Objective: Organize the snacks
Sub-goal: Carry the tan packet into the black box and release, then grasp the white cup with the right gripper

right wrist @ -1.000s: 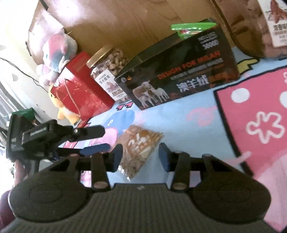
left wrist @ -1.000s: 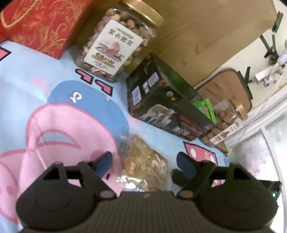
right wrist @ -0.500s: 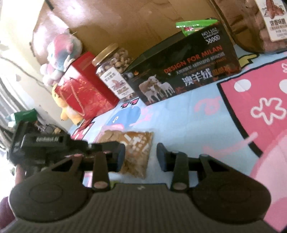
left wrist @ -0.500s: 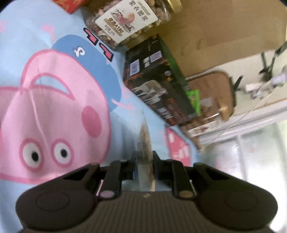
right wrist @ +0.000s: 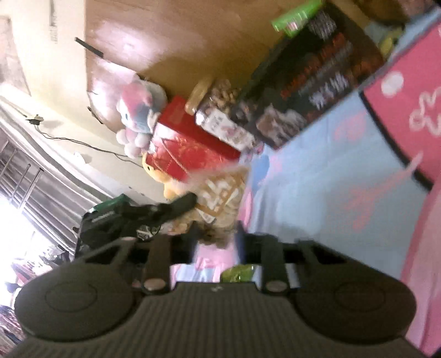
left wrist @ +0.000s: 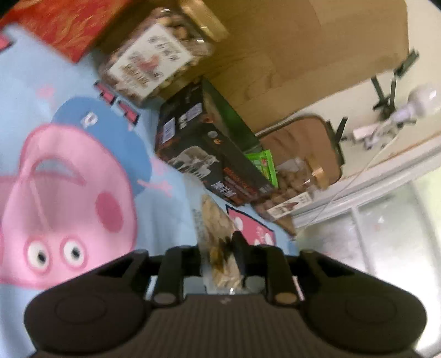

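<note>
A clear snack bag (left wrist: pixel 212 217) of pale crackers stands on edge, lifted off the cartoon blanket (left wrist: pixel 69 179). My left gripper (left wrist: pixel 217 247) is shut on its near end, the pads pressing both faces. In the right wrist view the same snack bag (right wrist: pixel 220 190) hangs between the two tools, with the left gripper (right wrist: pixel 190 202) holding it from the left. My right gripper (right wrist: pixel 216 242) has its jaws closing on the bag's lower corner, which fills the gap between the pads. Both views are blurred.
Along the wooden headboard stand a red gift box (left wrist: pixel 63 24), a nut jar (left wrist: pixel 154 63), a black carton (left wrist: pixel 204 148), a green packet (left wrist: pixel 261 165) and a second jar (left wrist: pixel 292 187). Plush toys (right wrist: pixel 137 110) sit past the red box. A green wrapper (right wrist: pixel 239 272) lies under my right gripper.
My left gripper shut on the bag, which lay flat a second ago, and raised it on edge. My right gripper's jaws narrowed around the bag's corner, and its view rolled.
</note>
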Tool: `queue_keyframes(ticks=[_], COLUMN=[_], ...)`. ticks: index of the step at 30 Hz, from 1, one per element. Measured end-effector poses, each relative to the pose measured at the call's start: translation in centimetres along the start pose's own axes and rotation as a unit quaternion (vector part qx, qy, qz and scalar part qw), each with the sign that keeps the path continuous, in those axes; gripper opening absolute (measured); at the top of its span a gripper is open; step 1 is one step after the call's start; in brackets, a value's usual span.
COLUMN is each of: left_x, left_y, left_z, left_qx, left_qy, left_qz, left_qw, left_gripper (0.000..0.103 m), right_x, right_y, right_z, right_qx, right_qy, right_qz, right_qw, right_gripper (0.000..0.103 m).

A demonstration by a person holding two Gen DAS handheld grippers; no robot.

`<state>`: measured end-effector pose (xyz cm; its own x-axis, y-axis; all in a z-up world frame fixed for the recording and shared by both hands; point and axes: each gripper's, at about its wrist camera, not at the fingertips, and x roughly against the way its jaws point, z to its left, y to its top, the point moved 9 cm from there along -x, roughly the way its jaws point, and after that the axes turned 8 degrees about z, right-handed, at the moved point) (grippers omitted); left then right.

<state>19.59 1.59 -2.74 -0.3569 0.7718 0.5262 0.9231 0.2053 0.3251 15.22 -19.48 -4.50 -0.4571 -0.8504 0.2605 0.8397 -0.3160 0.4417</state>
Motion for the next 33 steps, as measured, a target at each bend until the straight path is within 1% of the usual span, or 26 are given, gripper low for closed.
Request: queue_keyframes(ticks=[2,4,8,11,14,16,17,18,19,21,24,27,29,31,33], left_x=[-0.7,-1.4,-3.7,-5.8,-8.2,-9.4,-9.7,-9.4,-9.1,-8.0,-5.2,-2.3,0.0,2.3,4.6], left_y=[1.4,3.4,7.9,10.7,12.4,13.2,13.4,13.5,13.5,12.7,11.1,8.2,5.3,2.7,0.3], left_z=[-1.5,-3.3,-6.0,-6.7,-6.1,-5.3,-4.9,-4.8,-4.7,-5.1,-5.4,-5.4,-4.5,-3.4,-1.8], left_qx=[-0.036,-0.074,-0.112,-0.131,-0.141,-0.145,-0.150,-0.152,-0.151,-0.152,-0.163,-0.164,-0.168,-0.170,-0.154], left_qy=[0.035,0.061,0.098,0.135,0.181,0.219,0.235,0.242,0.242,0.222,0.207,0.197,0.194,0.199,0.199], left_qz=[-0.007,-0.017,-0.033,-0.040,-0.039,-0.038,-0.040,-0.049,-0.056,-0.057,-0.058,-0.048,-0.036,-0.034,-0.037], left_qw=[0.9987,0.9952,0.9882,0.9814,0.9725,0.9641,0.9596,0.9570,0.9569,0.9614,0.9630,0.9654,0.9658,0.9647,0.9671], left_gripper=[0.026,0.029,0.037,0.045,0.058,0.068,0.077,0.080,0.080,0.080,0.080,0.080,0.080,0.080,0.080], right_x=[0.6,0.7,0.6,0.1,-1.3,-1.9,-2.0,-2.0,-1.8,-1.3,0.1,1.3,1.7,1.8,1.4], right_y=[1.4,3.3,8.3,11.9,14.5,15.9,16.7,17.6,18.1,18.6,17.8,15.1,12.1,8.1,3.8], right_z=[0.7,1.3,1.4,0.7,-0.8,-2.2,-2.9,-3.5,-3.9,-3.8,-2.4,-0.4,0.7,1.5,2.0], right_qx=[0.029,0.053,0.072,0.084,0.090,0.093,0.102,0.113,0.121,0.130,0.143,0.146,0.152,0.153,0.154], right_qy=[-0.022,-0.042,-0.069,-0.095,-0.132,-0.166,-0.191,-0.224,-0.240,-0.243,-0.228,-0.188,-0.165,-0.139,-0.123], right_qz=[-0.012,-0.026,-0.054,-0.063,-0.060,-0.059,-0.062,-0.067,-0.071,-0.077,-0.096,-0.091,-0.072,-0.040,-0.003], right_qw=[0.999,0.997,0.994,0.990,0.985,0.980,0.974,0.966,0.960,0.958,0.958,0.967,0.972,0.978,0.980], right_gripper=[0.021,0.021,0.021,0.021,0.022,0.025,0.026,0.028,0.034,0.038,0.038,0.039,0.041,0.046,0.047])
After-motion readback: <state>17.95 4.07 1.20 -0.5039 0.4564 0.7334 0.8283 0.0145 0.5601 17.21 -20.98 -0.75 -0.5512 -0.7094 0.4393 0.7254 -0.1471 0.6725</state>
